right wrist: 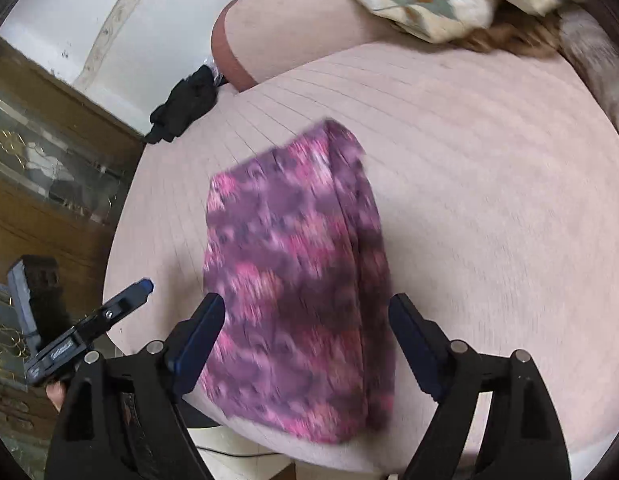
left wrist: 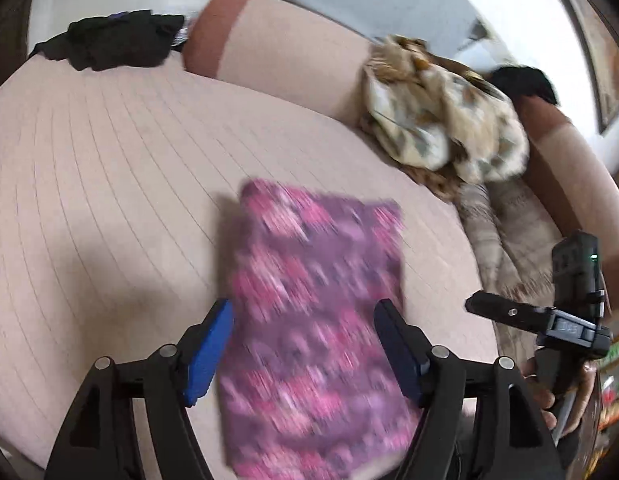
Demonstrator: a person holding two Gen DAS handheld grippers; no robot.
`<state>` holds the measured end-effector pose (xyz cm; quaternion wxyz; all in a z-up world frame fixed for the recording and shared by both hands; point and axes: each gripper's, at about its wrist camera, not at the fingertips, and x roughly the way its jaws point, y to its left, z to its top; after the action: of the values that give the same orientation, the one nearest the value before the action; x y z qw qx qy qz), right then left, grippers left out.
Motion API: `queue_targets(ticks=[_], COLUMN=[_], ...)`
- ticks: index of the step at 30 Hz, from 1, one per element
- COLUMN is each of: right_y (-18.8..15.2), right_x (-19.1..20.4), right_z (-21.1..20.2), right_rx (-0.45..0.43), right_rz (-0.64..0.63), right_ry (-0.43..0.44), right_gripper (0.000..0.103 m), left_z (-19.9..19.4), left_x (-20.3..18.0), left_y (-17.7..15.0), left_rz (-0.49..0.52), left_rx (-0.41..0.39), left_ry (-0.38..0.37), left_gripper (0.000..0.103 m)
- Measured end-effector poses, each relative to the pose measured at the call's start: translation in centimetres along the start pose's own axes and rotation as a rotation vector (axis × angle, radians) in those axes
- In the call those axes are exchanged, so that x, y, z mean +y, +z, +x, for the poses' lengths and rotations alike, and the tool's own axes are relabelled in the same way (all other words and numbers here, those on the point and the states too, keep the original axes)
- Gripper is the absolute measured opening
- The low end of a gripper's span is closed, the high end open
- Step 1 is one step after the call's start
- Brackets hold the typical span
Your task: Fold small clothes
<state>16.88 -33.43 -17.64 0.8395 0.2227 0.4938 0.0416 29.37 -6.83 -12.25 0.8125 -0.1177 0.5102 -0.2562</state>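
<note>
Folded pink-and-purple garment lying flat on the ribbed seat of the sofa, a tidy rectangle, nearer the front edge than the backrest. Left claw open above it, jaws standing wide on either side of the cloth, nothing pinched. Right claw likewise open, fabric showing between the jaws from above but no pad pressing on it. In the left wrist view, the right claw off at 3 o'clock of the garment; in the right wrist view, the left claw at 8 o'clock, beyond the seat's edge.

Both views smeared, so fine creases impossible to judge.

Seemingly the release after a fold. To finish it well: lift straight off, keeping the pads from snagging the top layer. Check the long edges for alignment; in the right wrist view a doubled edge down the 3 o'clock side looks slightly offset. Smooth with a closed claw if a layer has slipped, pressing lightly from the middle outward. If another fold is wanted, pinch both near corners together, all layers at once, and carry them toward 12 o'clock.

Further clothes waiting: a black garment at 10 o'clock by the sofa arm, a cream patterned heap at 1 o'clock against the backrest.
</note>
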Motion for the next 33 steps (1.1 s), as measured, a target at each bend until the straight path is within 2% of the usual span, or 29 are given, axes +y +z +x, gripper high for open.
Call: queue_targets(ticks=[2, 4, 7, 9, 10, 12, 13, 15, 17, 18, 19, 20, 22, 24, 25, 26, 27, 28, 30, 31, 33], right_y=[3.4, 6.3, 8.7, 8.7, 8.8, 8.8, 8.7, 8.8, 9.3, 9.5, 9.7, 9.7, 9.0, 8.6, 8.6, 8.6, 8.6, 8.5, 8.2, 8.2, 8.5], right_x=[0.2, -0.9, -2.5, -3.8, -3.7, -3.5, -3.5, -4.1, -4.2, -4.2, -4.5, -5.1, -6.1, -6.0, -6.0, -5.9, -5.9, -6.1, -6.7, -6.7, -6.9], right_z=[1.5, 3.8, 7.4, 9.1, 9.6, 10.9, 11.1, 10.6, 8.6, 7.6, 7.9, 9.3, 11.9, 12.4, 12.0, 11.5, 10.9, 10.3, 8.8, 8.4, 8.3], right_rx=[0.017, 0.04, 0.009, -0.003, 0.021, 0.061, 0.063, 0.048, -0.008, -0.052, -0.053, -0.016, 0.057, 0.06, 0.051, 0.049, 0.062, 0.07, 0.027, 0.013, 0.023], right_rz=[-0.005, 0.035, 0.076, 0.114, 0.12, 0.067, 0.051, 0.073, 0.09, 0.067, 0.064, 0.079, 0.113, 0.113, 0.12, 0.129, 0.148, 0.167, 0.191, 0.189, 0.179], right_ry=[0.0, 0.021, 0.099, 0.137, 0.139, 0.112, 0.079, 0.048, 0.053, 0.058, 0.025, -0.001, -0.042, -0.066, -0.058, -0.042, -0.004, 0.041, 0.072, 0.064, 0.052], right_gripper=[0.083, 0.069, 0.055, 0.035, 0.031, 0.009, 0.006, 0.005, 0.004, 0.004, 0.004, 0.004, 0.004, 0.005, 0.007, 0.012, 0.026, 0.049, 0.075, 0.079, 0.079], left_z=[2.0, 4.5, 8.3, 9.9, 10.7, 12.5, 13.4, 13.3, 12.4, 12.4, 12.8, 13.2, 13.9, 13.5, 13.0, 12.4, 11.5, 10.6, 9.9, 9.9, 10.8], left_x=[0.9, 2.1, 3.3, 4.8, 5.8, 7.4, 8.0, 8.2, 7.8, 7.2, 6.8, 6.8, 7.9, 8.2, 8.1, 8.1, 7.9, 7.6, 7.6, 7.9, 8.4], left_y=[2.6, 4.8, 6.0, 5.5, 5.0, 4.0, 3.9, 4.3, 4.3, 4.2, 4.2, 3.9, 3.6, 3.6, 3.6, 3.6, 3.6, 3.6, 3.7, 3.8, 4.0], left_rz=[-0.045, -0.094, -0.098, -0.128, -0.169, -0.291, -0.343, -0.355, -0.339, -0.291, -0.247, -0.228, -0.282, -0.303, -0.296, -0.284, -0.258, -0.238, -0.221, -0.22, -0.241], left_rx=[-0.002, 0.016, 0.07, 0.088, 0.091, 0.133, 0.17, 0.188, 0.168, 0.157, 0.156, 0.158, 0.173, 0.179, 0.166, 0.148, 0.112, 0.082, 0.049, 0.047, 0.065], left_ry=[0.021, 0.036, -0.001, -0.051, -0.096, -0.133, -0.17, -0.2, -0.221, -0.191, -0.145, -0.113, -0.146, -0.167, -0.153, -0.129, -0.096, -0.079, -0.079, -0.081, -0.089], left_gripper=[0.076, 0.076, 0.076, 0.076, 0.076, 0.076, 0.067, 0.054, 0.05, 0.048, 0.046, 0.046, 0.048, 0.052, 0.055, 0.057, 0.063, 0.066, 0.075, 0.076, 0.076])
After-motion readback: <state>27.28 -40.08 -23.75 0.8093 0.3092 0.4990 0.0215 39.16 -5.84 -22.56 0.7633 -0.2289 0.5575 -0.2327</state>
